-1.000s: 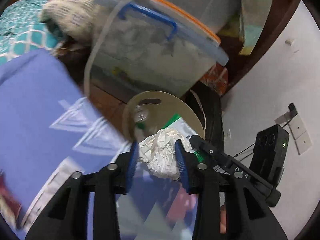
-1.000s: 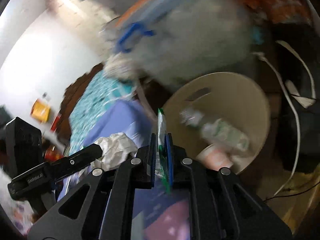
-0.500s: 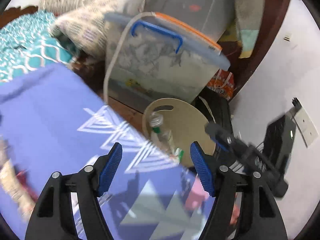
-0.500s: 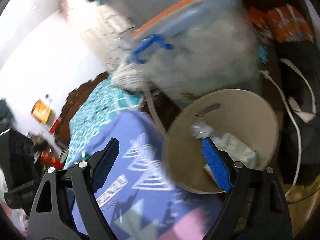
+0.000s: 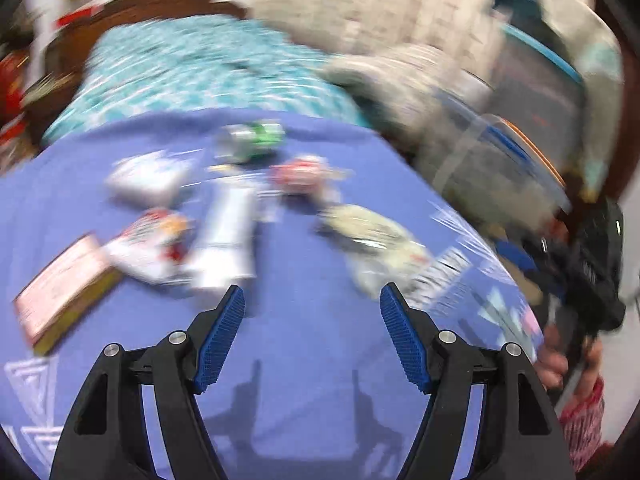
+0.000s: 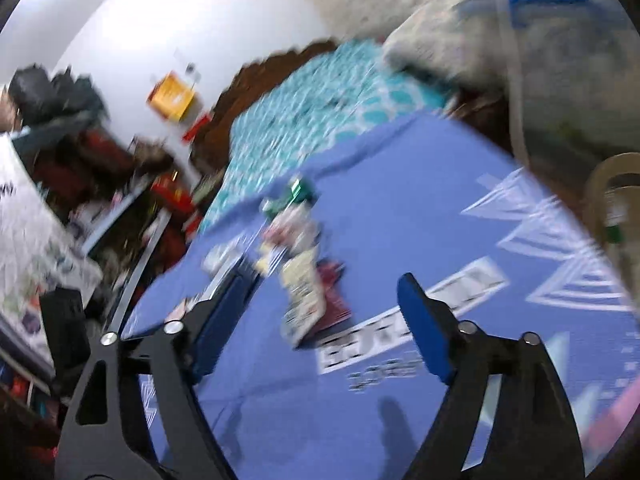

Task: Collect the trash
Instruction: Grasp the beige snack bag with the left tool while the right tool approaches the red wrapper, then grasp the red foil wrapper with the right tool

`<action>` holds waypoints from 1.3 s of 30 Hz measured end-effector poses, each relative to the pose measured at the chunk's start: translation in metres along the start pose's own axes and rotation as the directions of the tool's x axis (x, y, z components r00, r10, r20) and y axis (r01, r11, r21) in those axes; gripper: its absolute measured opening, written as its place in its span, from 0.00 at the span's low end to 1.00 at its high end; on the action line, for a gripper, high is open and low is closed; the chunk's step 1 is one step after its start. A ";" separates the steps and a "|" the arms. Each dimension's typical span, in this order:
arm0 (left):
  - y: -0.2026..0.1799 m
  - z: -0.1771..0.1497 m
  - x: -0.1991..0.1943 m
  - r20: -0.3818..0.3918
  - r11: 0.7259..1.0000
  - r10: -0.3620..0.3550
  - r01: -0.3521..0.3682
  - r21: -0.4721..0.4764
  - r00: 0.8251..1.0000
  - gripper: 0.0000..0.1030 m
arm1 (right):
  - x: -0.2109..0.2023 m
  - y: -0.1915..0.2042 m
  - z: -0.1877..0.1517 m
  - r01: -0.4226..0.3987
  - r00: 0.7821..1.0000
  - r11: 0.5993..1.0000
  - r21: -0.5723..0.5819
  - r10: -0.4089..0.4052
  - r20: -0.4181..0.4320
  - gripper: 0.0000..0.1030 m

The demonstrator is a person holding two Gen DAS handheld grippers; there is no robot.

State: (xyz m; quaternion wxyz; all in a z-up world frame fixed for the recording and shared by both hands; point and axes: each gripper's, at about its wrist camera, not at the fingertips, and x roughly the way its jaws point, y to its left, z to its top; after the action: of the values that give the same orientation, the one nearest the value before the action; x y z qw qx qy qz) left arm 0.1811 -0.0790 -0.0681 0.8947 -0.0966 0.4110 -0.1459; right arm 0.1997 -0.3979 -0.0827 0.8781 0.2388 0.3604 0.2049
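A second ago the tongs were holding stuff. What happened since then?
Both dropped their trash at the bin: the left tongs let go of crumpled paper, the right tongs a green wrapper. Both stand open and empty and have swung from the bin to the purple sheet, where more trash still lies.

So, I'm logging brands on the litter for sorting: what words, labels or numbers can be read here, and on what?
None can be read; motion blur smears everything.
Purple sheet: white block print, illegible.
Flat box: pale label, lines too blurred.
Red-and-white wrapper: print unreadable.
Pale pouch: markings too blurred.
Yellow box by the wall: too small.
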 end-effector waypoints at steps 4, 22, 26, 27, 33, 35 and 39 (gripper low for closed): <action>0.032 0.004 -0.006 0.021 0.997 0.014 -0.012 -0.070 1.000 0.64 | 0.051 0.000 -0.006 0.059 0.995 0.998 -0.014 -0.060 -0.074 0.64; 0.001 -0.009 0.010 -0.041 0.994 -0.106 0.107 0.028 0.994 0.73 | 0.046 0.050 -0.070 -0.046 0.992 0.996 -0.079 0.036 -0.123 0.90; -0.025 -0.009 0.034 -0.066 0.990 -0.102 0.108 0.091 0.993 0.79 | 0.016 0.009 -0.041 0.046 0.999 0.999 -0.013 -0.046 -0.005 0.84; -0.031 -0.009 0.044 -0.085 0.990 -0.097 0.105 0.097 0.992 0.83 | 0.011 -0.002 -0.037 0.065 0.998 0.998 0.005 -0.065 0.006 0.82; -0.064 -0.004 0.102 -0.174 0.990 -0.052 0.073 0.117 0.983 0.85 | 0.036 -0.027 -0.022 0.134 0.990 0.991 0.025 -0.133 -0.042 0.70; -0.070 -0.007 0.118 -0.189 0.989 -0.030 0.057 0.135 0.981 0.76 | 0.056 -0.020 -0.022 0.143 0.986 0.990 -0.006 -0.143 -0.080 0.66; -0.067 -0.010 0.112 -0.173 0.984 0.005 0.027 0.178 0.985 0.65 | 0.085 0.004 -0.026 0.157 0.975 0.978 -0.134 -0.176 -0.137 0.65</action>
State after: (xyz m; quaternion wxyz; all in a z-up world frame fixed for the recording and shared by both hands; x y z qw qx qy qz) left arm 0.2300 -0.1809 -0.1340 0.8600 -0.0049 0.4714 -0.1951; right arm 0.2352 -0.3430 -0.1425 0.8760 0.1374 0.4302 0.1693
